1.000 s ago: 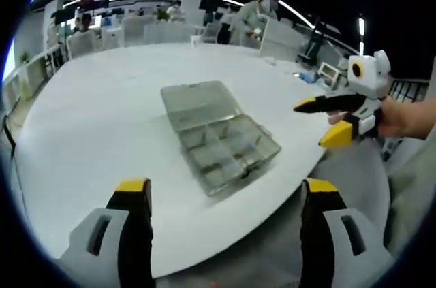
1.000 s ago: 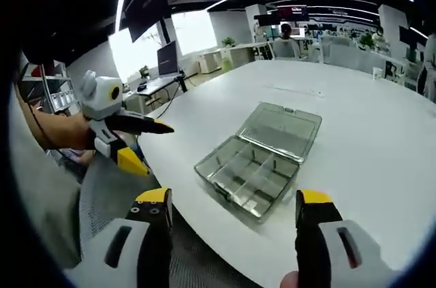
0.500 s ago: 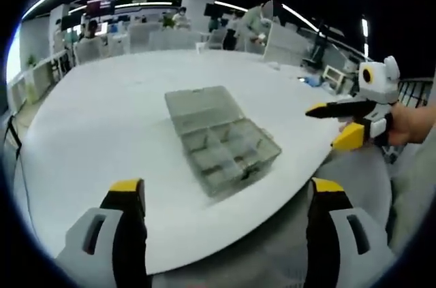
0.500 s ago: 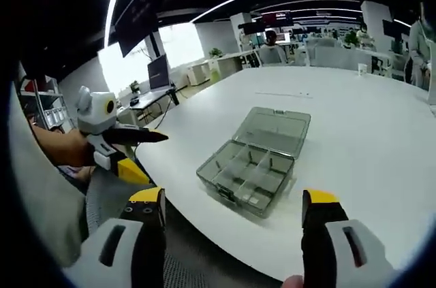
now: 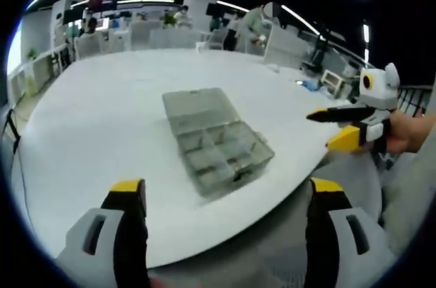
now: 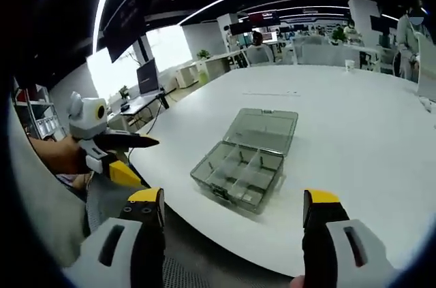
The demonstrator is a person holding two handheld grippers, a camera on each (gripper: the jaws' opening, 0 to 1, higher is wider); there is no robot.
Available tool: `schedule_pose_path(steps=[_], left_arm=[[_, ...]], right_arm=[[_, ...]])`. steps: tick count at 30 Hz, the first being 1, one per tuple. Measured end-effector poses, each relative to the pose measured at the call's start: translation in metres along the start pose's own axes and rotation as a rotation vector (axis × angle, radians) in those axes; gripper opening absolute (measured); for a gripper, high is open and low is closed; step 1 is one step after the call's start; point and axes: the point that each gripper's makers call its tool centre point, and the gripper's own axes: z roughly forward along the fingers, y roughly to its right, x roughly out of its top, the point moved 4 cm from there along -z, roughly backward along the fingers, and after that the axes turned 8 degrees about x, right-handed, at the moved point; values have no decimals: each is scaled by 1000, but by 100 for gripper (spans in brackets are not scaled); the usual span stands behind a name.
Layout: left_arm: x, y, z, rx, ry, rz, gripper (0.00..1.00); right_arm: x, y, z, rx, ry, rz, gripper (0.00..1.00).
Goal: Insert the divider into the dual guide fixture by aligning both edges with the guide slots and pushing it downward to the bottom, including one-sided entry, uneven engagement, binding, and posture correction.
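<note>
Since a second ago both grippers have drawn slightly back from the clear compartment box (image 5: 214,139) (image 6: 243,158). Left gripper (image 5: 221,196) and right gripper (image 6: 231,206) gape wide, holding nothing. Beyond them the box lies lid-open near the white table's (image 5: 102,118) (image 6: 354,118) edge.

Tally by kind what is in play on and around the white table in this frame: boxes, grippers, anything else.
Clear compartment box, lid open, on the white table: 1
Grippers, jaws apart and holding nothing: 2, the left gripper and the right gripper
Loose dividers that I can make out: 0
Total: 3
</note>
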Motion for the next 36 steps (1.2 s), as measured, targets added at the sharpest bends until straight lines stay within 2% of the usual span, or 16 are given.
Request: schedule_pose_path(steps=[14, 36], left_arm=[[5, 1, -6, 18, -1, -5, 94], [11, -1, -11, 37, 7, -41, 96]], right_arm=[[4, 8, -10, -57, 6, 24, 81], [3, 12, -13, -99, -13, 49, 81]])
